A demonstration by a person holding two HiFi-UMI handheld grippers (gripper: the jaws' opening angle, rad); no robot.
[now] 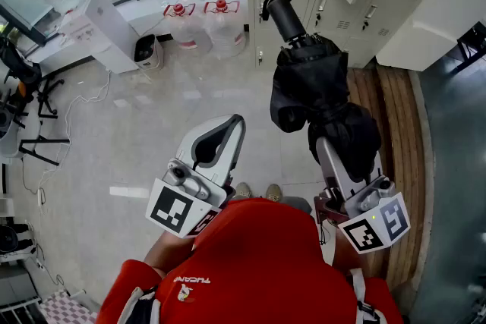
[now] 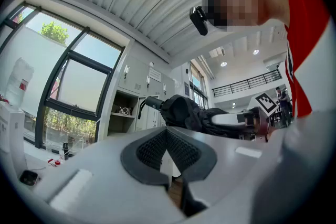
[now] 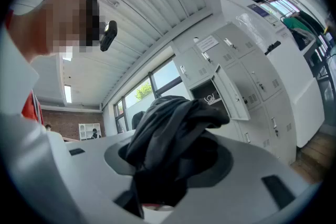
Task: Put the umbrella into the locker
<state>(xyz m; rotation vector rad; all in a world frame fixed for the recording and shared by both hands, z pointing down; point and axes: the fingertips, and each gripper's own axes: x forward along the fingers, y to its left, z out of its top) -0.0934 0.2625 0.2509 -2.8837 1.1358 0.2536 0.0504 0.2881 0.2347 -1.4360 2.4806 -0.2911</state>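
Note:
A folded black umbrella (image 1: 315, 91) sticks up and forward out of my right gripper (image 1: 334, 139), which is shut on its bunched fabric; its thick black handle (image 1: 285, 15) with a wrist loop points at the lockers. In the right gripper view the umbrella (image 3: 170, 134) fills the space between the jaws of my right gripper (image 3: 163, 157). The grey lockers (image 1: 342, 7) stand ahead, one compartment (image 3: 209, 94) open with its door (image 3: 231, 93) swung out. My left gripper (image 1: 224, 139) hovers left of the umbrella, apart from it, shut on nothing; its pads (image 2: 152, 149) meet.
Two large water bottles (image 1: 201, 30) and a white dispenser (image 1: 106, 26) stand by the window at the left. A big white cabinet (image 1: 429, 11) sits at the right beyond a wooden floor strip (image 1: 399, 133). Cables (image 1: 68, 117) lie on the floor.

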